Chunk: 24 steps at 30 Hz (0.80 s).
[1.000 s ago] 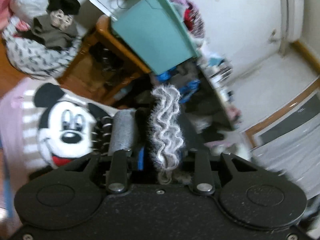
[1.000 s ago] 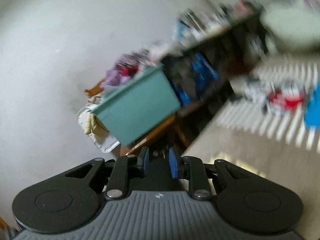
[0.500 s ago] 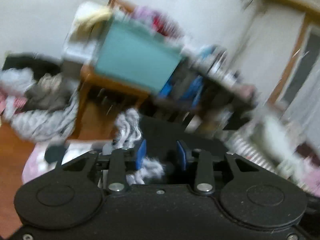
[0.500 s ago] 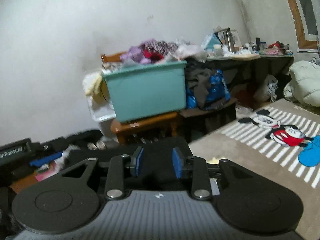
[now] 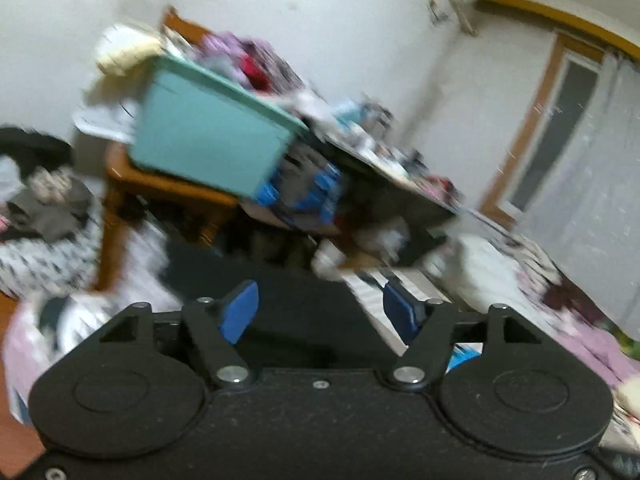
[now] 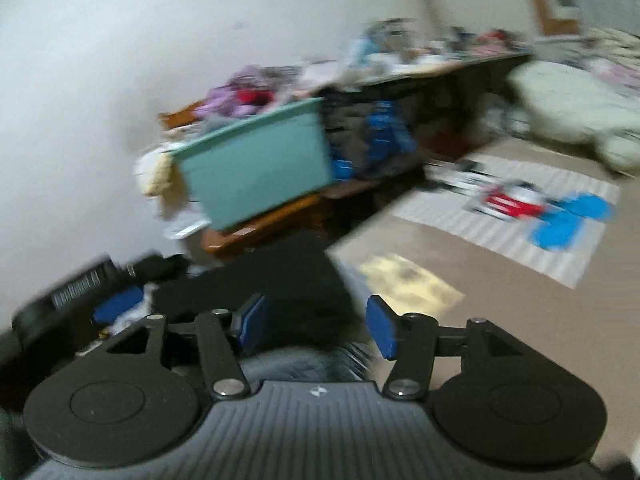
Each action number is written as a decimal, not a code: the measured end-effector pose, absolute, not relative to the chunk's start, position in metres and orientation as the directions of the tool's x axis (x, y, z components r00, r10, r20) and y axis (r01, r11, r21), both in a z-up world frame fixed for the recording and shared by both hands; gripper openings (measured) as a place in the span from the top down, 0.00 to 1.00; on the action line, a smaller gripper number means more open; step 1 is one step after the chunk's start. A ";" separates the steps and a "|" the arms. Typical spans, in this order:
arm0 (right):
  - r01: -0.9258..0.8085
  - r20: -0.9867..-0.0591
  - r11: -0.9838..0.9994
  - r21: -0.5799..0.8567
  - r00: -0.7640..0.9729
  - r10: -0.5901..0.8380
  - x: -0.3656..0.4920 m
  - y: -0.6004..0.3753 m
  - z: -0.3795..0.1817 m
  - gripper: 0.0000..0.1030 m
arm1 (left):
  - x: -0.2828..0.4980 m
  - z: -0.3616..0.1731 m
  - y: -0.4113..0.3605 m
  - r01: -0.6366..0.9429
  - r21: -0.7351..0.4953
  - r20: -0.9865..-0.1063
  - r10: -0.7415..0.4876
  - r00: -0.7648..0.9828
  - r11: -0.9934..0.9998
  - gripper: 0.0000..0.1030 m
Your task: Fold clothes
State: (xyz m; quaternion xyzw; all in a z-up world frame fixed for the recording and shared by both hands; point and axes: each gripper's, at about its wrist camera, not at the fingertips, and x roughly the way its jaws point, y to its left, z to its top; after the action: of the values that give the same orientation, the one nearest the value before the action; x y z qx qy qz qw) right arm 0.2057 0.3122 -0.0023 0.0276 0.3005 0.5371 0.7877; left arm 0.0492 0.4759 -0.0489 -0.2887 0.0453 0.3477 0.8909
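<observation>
Both pictures are blurred, so small details cannot be read.

In the left wrist view, the left gripper [image 5: 320, 312] has its two blue pads spread wide, and its jaws are opening. A black garment [image 5: 280, 292] lies in front and under the fingers; no pad presses on it. Whether the cloth touches the fingers I cannot tell. To the left of it there is a white and grey fuzzy edge of cloth [image 5: 148, 256], and lower left a pale pink cloth with a dark round shape [image 5: 56, 320].

In the right wrist view, the right gripper [image 6: 314, 330] also stands apart with blue pads, its jaws opening. The same black garment [image 6: 280, 280] lies ahead of it and between the pads, not pinched. It rests on a beige carpet with a striped cartoon print in red and blue [image 6: 500, 272]. At the left edge a black device with a blue part [image 6: 80, 296] is seen.

Farther away, a teal plastic box [image 5: 208, 148] full of mixed clothes sits on a brown wooden stool [image 5: 168, 188]. Left of it lies a pile of dark and patterned clothes [image 5: 40, 208]. Right of the box runs a long dark table with many small things [image 5: 392, 176]. Behind all is a white wall [image 5: 280, 8], with a wooden framed door [image 5: 560, 120] at the right.
</observation>
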 end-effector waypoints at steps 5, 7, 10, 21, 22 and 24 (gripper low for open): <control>-0.709 -0.512 0.598 0.374 0.379 0.771 0.199 0.186 -0.013 0.25 | 0.088 -0.044 0.421 -0.539 -0.493 -0.382 0.386 0.839 0.683 0.15; -0.658 -0.548 0.676 0.333 0.449 0.706 0.192 0.145 -0.019 0.23 | 0.100 -0.039 0.384 -0.508 -0.437 -0.408 0.339 0.848 0.742 0.15; -0.555 -0.595 0.779 0.291 0.532 0.602 0.180 0.083 -0.026 0.14 | 0.111 -0.031 0.325 -0.432 -0.384 -0.442 0.249 0.862 0.816 0.12; -0.200 -0.626 0.964 0.177 0.733 0.267 0.122 -0.094 -0.017 0.00 | 0.101 -0.023 0.128 -0.112 -0.164 -0.490 0.018 0.872 0.980 0.00; -0.179 -0.625 0.968 0.173 0.740 0.249 0.117 -0.104 -0.018 0.00 | 0.096 -0.022 0.117 -0.089 -0.161 -0.486 -0.001 0.874 0.983 0.00; -0.143 -0.626 0.975 0.173 0.748 0.220 0.108 -0.122 -0.016 0.00 | 0.084 -0.022 0.098 -0.042 -0.175 -0.486 -0.049 0.872 0.984 0.00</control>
State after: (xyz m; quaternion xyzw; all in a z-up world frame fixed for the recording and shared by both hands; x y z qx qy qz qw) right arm 0.1081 -0.1215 -0.0158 0.0569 0.3411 0.0972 0.9333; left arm 0.0843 0.0977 -0.0221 -0.0902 0.2526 -0.0019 0.9633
